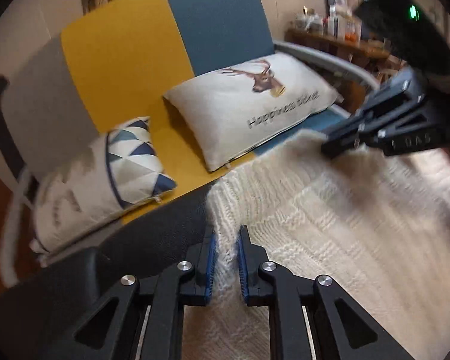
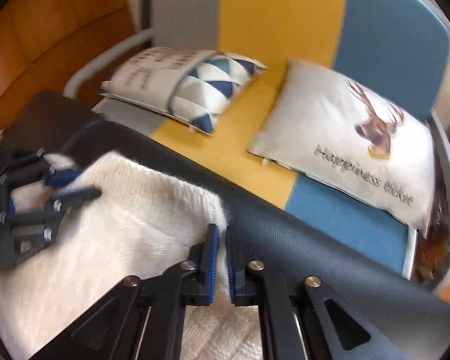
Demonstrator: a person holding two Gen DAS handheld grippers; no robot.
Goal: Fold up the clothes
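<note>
Left wrist: white knit sweater (image 1: pixel 330 225) on black surface (image 1: pixel 153 234), sofa (image 1: pixel 120 69) behind

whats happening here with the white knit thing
A person is folding a white knit sweater on a dark padded surface beside a sofa. The left gripper and the right gripper are each shut on an edge of it. Two cushions lie on the sofa behind.

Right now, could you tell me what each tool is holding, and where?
Both hold the white knitted sweater: the left tool and the right tool each pinch its far edge, at opposite ends.
</note>
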